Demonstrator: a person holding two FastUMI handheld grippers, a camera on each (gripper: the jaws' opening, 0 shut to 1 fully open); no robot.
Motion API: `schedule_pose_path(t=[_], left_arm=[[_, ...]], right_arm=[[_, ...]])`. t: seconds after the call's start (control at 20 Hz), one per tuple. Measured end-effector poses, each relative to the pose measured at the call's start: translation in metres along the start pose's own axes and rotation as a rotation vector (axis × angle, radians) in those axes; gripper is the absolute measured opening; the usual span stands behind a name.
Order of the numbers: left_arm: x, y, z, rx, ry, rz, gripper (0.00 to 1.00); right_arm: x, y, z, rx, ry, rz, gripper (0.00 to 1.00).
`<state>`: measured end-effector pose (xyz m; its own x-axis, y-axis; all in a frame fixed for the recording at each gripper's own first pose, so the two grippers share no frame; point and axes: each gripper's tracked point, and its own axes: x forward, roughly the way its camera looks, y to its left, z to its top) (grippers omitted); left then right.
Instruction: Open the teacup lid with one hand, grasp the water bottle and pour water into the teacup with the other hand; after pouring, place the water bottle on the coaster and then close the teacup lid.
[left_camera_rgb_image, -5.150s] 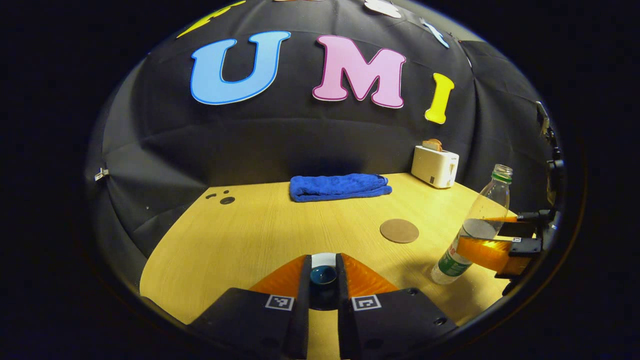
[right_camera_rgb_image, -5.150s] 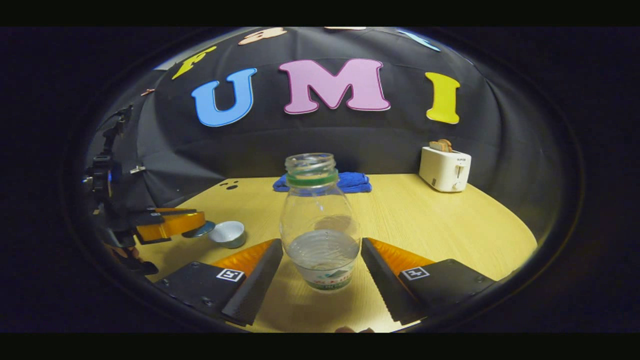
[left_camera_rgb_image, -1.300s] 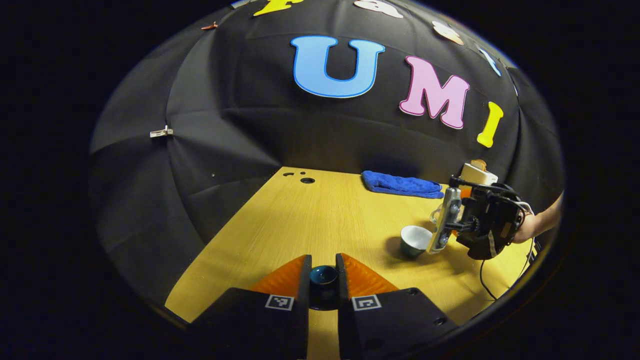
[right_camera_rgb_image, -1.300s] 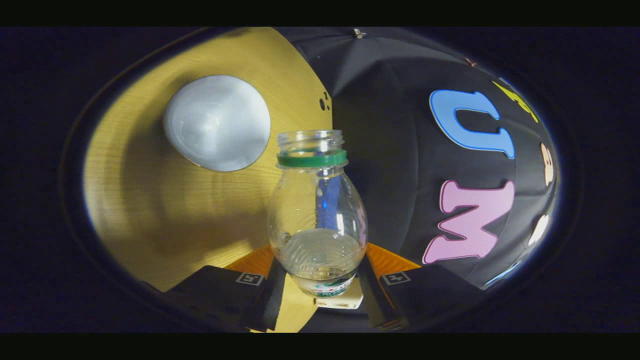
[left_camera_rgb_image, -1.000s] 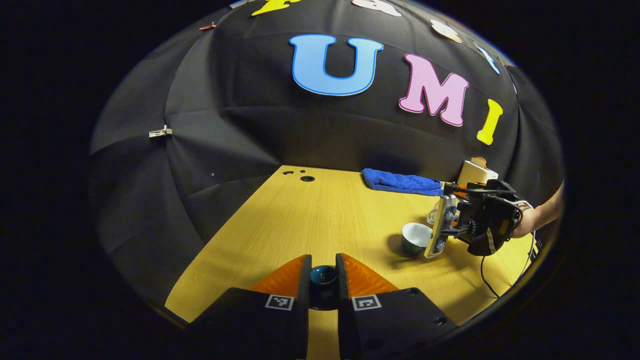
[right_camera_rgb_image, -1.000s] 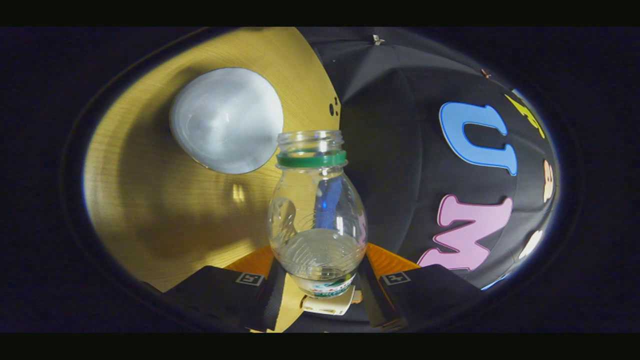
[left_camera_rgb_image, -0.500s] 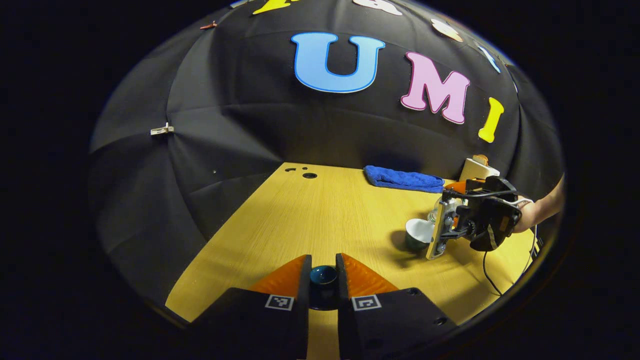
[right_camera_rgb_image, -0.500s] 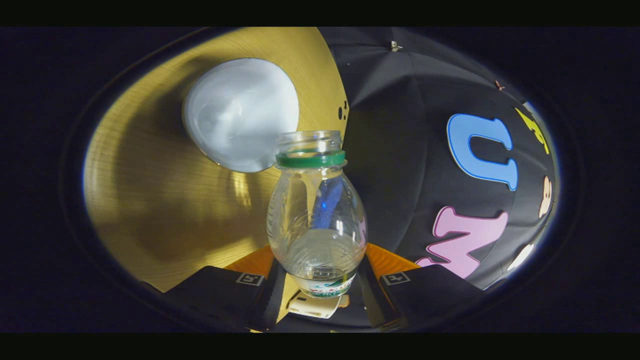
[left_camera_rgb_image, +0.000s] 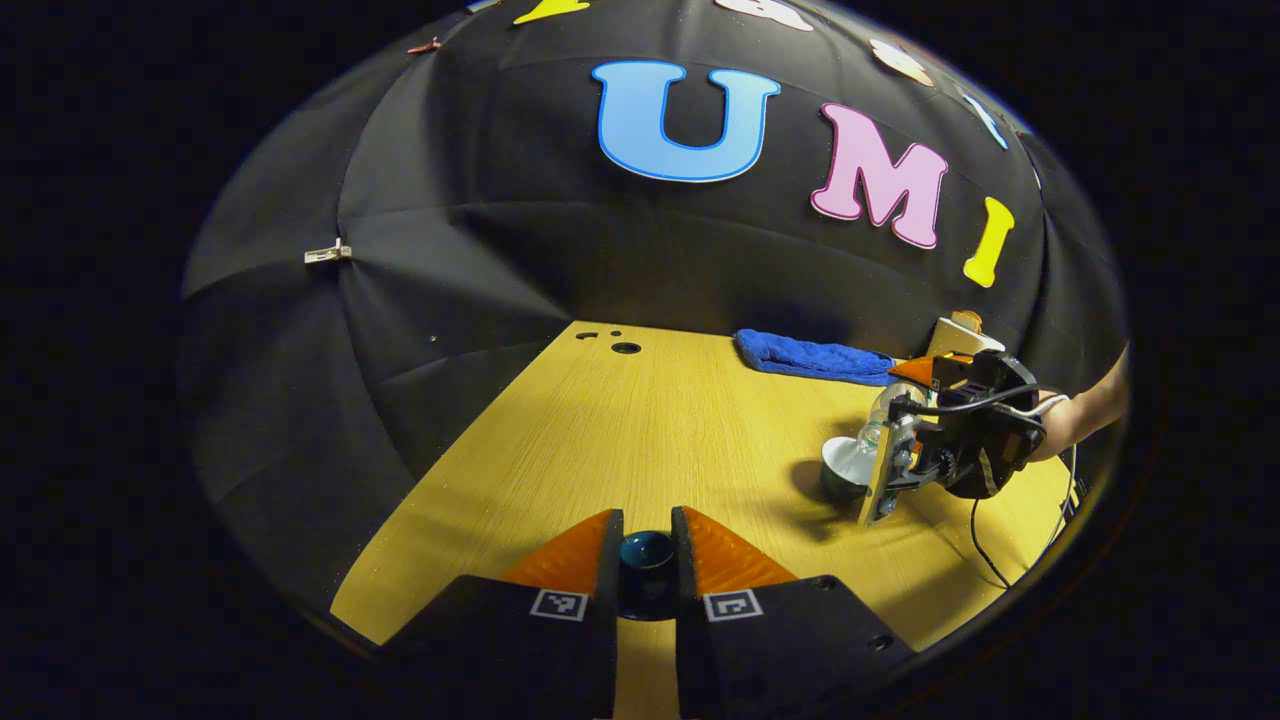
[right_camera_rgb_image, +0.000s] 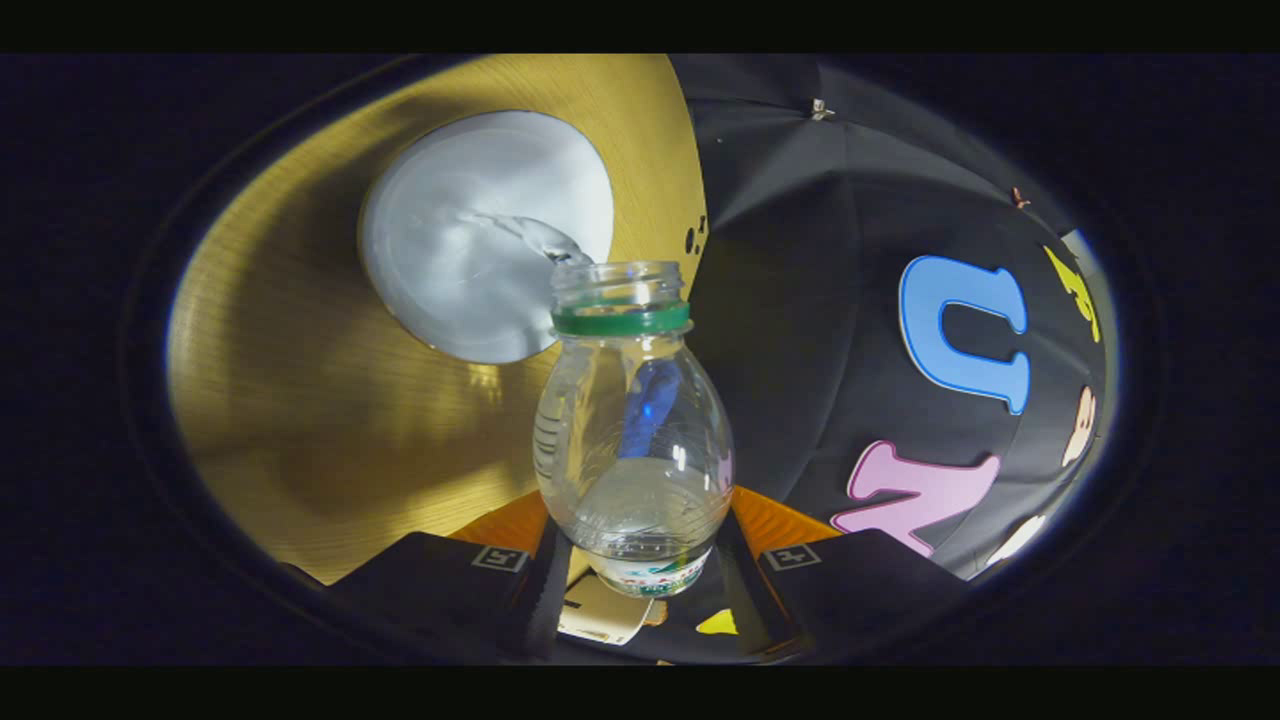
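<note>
The left tongs (left_camera_rgb_image: 647, 580) are squeezed tight on the small dark blue round teacup lid (left_camera_rgb_image: 647, 552), which sits low at 6 o'clock in the left gripper view. They hold it off to the side, probably so the cup stays open and nothing gets in the way of the pour.

The right tongs (right_camera_rgb_image: 640, 590) are clamped on the lower part of the clear plastic water bottle with a green neck ring (right_camera_rgb_image: 633, 440). The bottle is tipped over so its open mouth points at the white round teacup (right_camera_rgb_image: 480, 235), up at 11 o'clock from the bottle in the right gripper view. A thin stream of water (right_camera_rgb_image: 530, 235) runs from the mouth into the cup. Holding the bottle low down likely makes it easy to tip.

In the left gripper view the right tongs (left_camera_rgb_image: 915, 440) and the teacup (left_camera_rgb_image: 845, 465) are at 3 o'clock on the yellow wooden tabletop (left_camera_rgb_image: 640, 430), with a bare forearm (left_camera_rgb_image: 1085, 415) behind them. A folded blue towel (left_camera_rgb_image: 812, 357) and a white toaster (left_camera_rgb_image: 958, 338) sit farther back by the wall, away from the pouring.

I think the pouring has just started. I cannot spot the coaster here.
</note>
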<state>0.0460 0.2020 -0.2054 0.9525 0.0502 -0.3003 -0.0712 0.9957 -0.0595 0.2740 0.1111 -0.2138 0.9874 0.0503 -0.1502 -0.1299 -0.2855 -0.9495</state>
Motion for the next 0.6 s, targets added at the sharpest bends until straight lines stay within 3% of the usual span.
schedule_pose_path(t=[0.6], left_arm=[[0.006, -0.002, -0.007, -0.019, 0.013, -0.003, 0.24]], right_arm=[[0.010, -0.019, 0.002, -0.107, -0.050, -0.040, 0.70]])
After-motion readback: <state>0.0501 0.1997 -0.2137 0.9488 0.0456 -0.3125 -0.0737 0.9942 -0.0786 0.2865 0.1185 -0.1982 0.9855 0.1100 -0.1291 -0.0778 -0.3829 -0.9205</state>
